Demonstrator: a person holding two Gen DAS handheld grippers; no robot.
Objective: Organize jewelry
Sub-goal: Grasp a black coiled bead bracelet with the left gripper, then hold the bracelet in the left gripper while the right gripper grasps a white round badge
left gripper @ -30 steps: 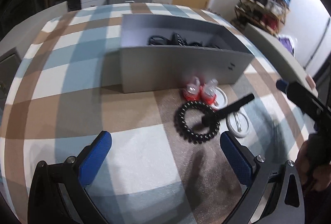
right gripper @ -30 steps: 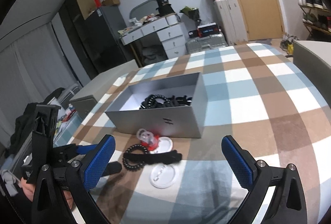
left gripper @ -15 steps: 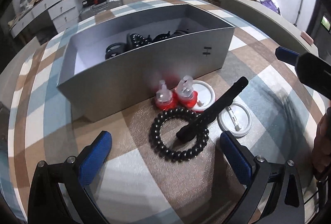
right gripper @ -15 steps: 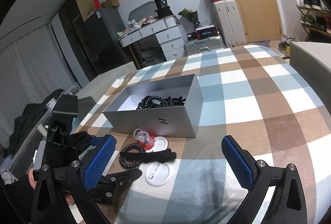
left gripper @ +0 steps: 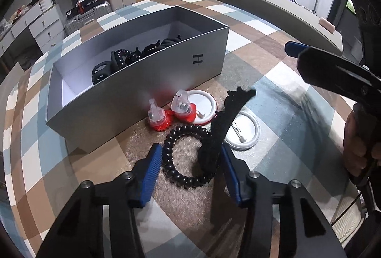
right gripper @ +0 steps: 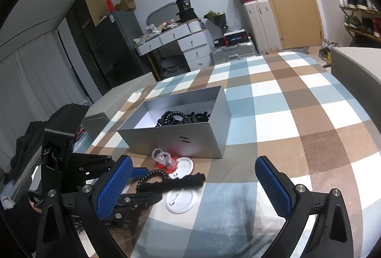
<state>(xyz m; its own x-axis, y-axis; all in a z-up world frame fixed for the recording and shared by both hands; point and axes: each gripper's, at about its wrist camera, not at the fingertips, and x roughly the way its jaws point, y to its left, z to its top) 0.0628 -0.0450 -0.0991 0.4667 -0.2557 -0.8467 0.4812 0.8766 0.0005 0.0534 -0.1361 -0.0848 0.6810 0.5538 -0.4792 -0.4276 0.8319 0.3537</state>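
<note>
- Closing: left gripper (left gripper: 190,165), jaws just narrowed around black spiral coil bracelet (left gripper: 183,158) and black fabric strip (left gripper: 221,129); pad contact unclear.
- Right gripper (right gripper: 194,186) wide open, empty.

The left gripper (left gripper: 190,162) angles steeply down at lower centre of its own view, its blue pads having just been closing to a narrow gap. The right gripper (right gripper: 193,184) sits low in its frame, jaws spread wide, a hand (left gripper: 357,141) gripping its handle at the right edge
</note>
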